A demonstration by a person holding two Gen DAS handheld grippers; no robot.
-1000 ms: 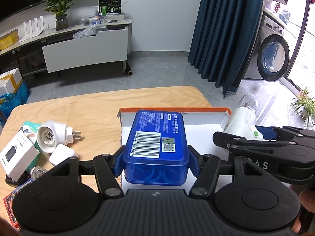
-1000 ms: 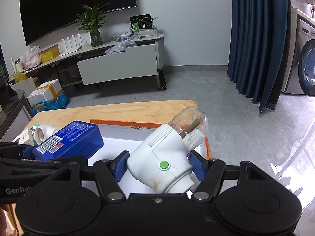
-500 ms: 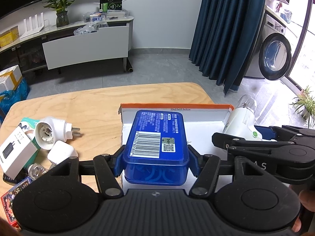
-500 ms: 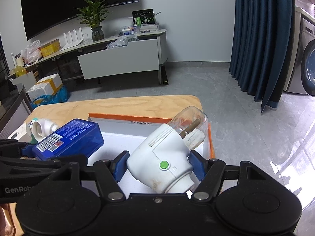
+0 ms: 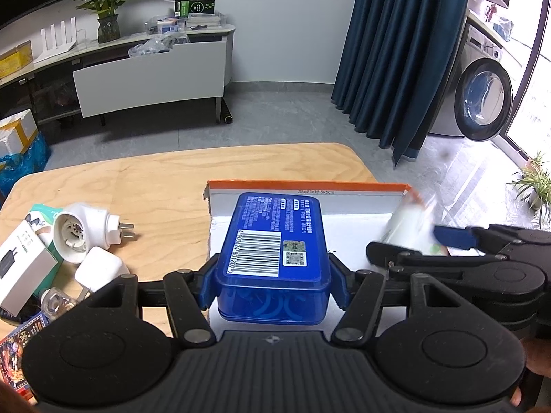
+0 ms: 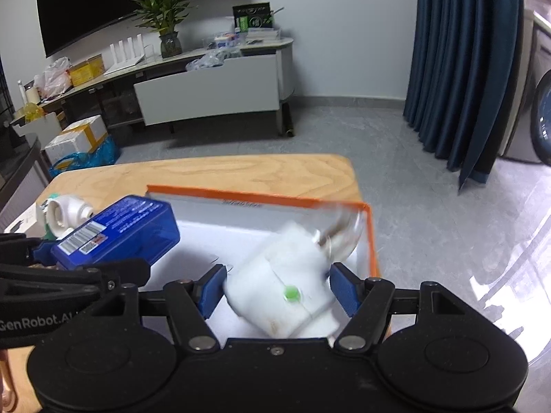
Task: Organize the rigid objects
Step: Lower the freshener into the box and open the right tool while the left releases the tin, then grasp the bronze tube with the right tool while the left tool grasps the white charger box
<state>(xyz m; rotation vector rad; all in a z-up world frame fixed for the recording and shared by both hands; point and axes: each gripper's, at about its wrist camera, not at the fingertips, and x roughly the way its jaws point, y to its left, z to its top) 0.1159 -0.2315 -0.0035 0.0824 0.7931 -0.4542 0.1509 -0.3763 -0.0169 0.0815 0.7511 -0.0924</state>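
Observation:
My left gripper (image 5: 273,285) is shut on a blue plastic box (image 5: 275,241) with a barcode label, held above the left part of an orange-rimmed white cardboard box (image 5: 303,184). In the right wrist view the blue box (image 6: 117,234) hangs at the left. My right gripper (image 6: 279,289) is over the right part of the cardboard box (image 6: 258,196) and its jaws are opening. A white plug-in device (image 6: 282,275) with a green button and a clear dome sits blurred between them, tilting down into the box. The pads no longer seem to press on it.
On the wooden table (image 5: 155,186), left of the cardboard box, lie a white plug adapter (image 5: 82,230), a white charger cube (image 5: 100,272), a grey-and-white carton (image 5: 20,268), a small clear bulb (image 5: 51,304) and a colourful card pack (image 5: 17,351). The table's right edge runs close to the box.
The right gripper's jaws have widened, and the white device has slipped lower and tilted, now blurred. The left gripper and the blue box have stayed put.

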